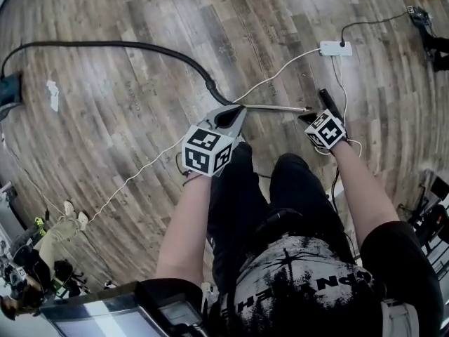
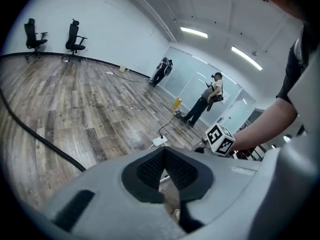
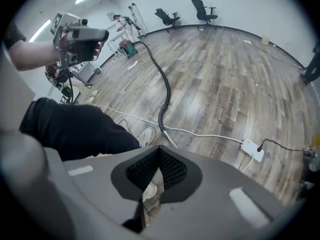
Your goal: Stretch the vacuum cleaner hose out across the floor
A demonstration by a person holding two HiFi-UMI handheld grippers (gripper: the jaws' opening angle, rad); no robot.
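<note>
Black vacuum hose (image 1: 140, 46), curved across wood floor, lying loose

Head view looks down; gripper views share the hose (image 1: 140, 45).

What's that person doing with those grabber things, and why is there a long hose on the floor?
A person stands on a wooden floor, holding a gripper in each hand. The left gripper and right gripper are both shut and empty, held above the floor. The black vacuum hose lies stretched across the floor, its metal end near the person's feet.
</note>
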